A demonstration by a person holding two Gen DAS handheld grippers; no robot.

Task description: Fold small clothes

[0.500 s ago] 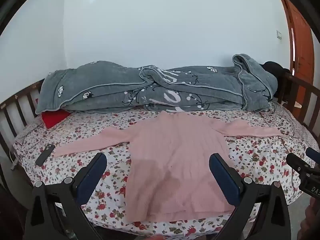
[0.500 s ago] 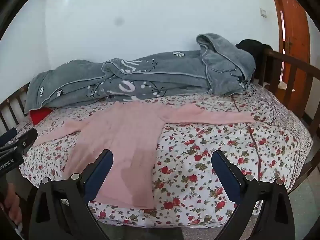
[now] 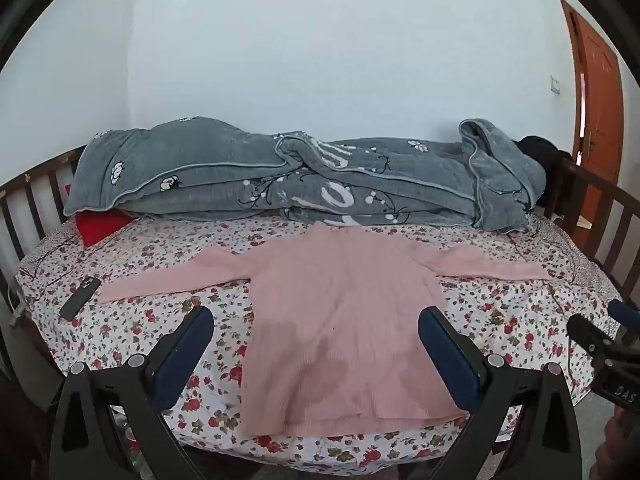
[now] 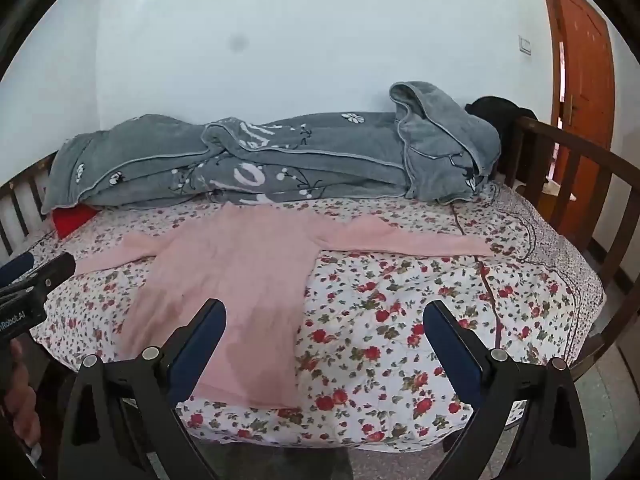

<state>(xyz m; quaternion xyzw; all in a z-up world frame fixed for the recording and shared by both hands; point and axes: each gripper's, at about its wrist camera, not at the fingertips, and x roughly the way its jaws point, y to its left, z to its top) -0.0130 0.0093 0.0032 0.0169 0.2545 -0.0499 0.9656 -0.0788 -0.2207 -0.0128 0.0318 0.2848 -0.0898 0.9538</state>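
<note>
Jaws: my left gripper (image 3: 316, 330) and right gripper (image 4: 324, 326) spread wide, empty.
Sweater: pink sweater (image 3: 348, 320) flat on floral sheet (image 4: 400, 320).
Around: grey blanket (image 3: 280, 176) behind; dark phone (image 3: 80, 298), perhaps a remote, left.

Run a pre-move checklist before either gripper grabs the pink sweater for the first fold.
1. Pink sweater spread flat, both sleeves out: ok.
2. Left gripper open, nothing between its jaws: ok.
3. Right gripper open, nothing held: ok.
4. Grey blanket off the sweater body: ok; collar contact: cannot tell.
5. Dark phone-like object beside the left sleeve tip, not on it: ok.
6. Hem at the bed's near edge, not hanging over: ok.
</note>
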